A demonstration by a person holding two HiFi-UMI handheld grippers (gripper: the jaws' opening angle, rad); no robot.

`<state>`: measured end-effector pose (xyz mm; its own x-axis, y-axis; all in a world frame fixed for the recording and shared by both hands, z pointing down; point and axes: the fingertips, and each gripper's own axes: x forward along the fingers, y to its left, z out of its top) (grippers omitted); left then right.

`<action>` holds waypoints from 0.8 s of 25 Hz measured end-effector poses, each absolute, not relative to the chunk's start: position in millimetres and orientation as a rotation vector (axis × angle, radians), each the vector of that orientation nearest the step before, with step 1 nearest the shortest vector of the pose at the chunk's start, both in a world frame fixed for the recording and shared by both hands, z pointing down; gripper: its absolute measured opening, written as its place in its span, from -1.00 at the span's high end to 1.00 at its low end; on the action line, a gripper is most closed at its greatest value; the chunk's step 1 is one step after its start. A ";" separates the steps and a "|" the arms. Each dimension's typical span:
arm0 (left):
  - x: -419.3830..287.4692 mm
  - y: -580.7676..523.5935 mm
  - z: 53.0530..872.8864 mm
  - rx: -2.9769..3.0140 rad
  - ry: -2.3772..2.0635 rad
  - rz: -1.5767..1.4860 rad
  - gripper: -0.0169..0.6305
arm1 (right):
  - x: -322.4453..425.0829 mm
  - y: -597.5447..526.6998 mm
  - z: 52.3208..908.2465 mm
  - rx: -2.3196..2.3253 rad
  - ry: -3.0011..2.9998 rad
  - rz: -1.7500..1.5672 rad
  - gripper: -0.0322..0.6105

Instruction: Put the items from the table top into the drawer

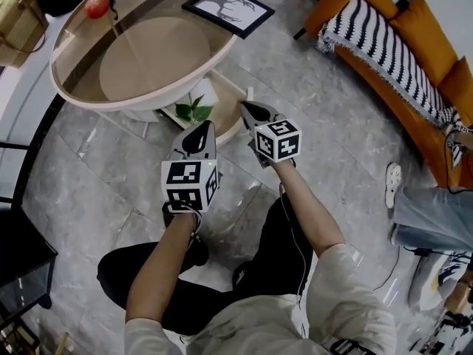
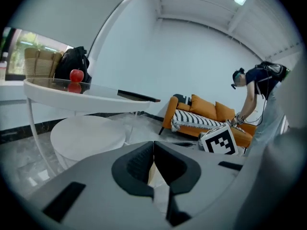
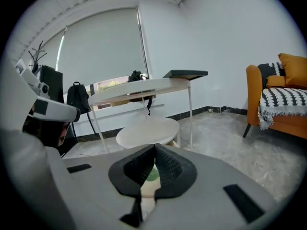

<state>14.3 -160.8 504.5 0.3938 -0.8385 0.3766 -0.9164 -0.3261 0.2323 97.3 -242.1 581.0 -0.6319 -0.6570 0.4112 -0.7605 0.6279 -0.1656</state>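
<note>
Head view: the left gripper [image 1: 200, 127] and the right gripper [image 1: 244, 106] sit side by side at mid-frame, both pointing at the open drawer [image 1: 230, 89] under the lower edge of the oval glass counter [image 1: 140, 103]. Each gripper's own view shows its jaws pressed together with nothing caught between them. Some green leaves [image 1: 194, 110] lie in the drawer.

Two items are on the counter. A red apple [image 1: 97, 6] sits at the upper left of the frame, near the far rim. A black framed picture [image 1: 228, 9] lies flat at the top centre, and one corner seems to jut past the counter's edge.

The step in hand looks like a reach up from the drawer for one of these, so both grippers must open before they arrive. The apple is round, smooth and glossy and will likely roll on the glass. It is best closed on across its widest part with a level, centred approach, not nudged from one side. The picture is thin and flat with a dark border around a pale print, so the overhanging corner is the easy place to pinch it. Prying at it on the glass risks sliding it off. Either item should be lifted clear of the rim before it goes down to the drawer.
</note>
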 end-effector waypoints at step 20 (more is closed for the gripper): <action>46.4 -201.1 423.3 2.403 -1.423 0.028 0.88 | 109.4 -351.1 445.2 1.332 -2.753 0.708 0.18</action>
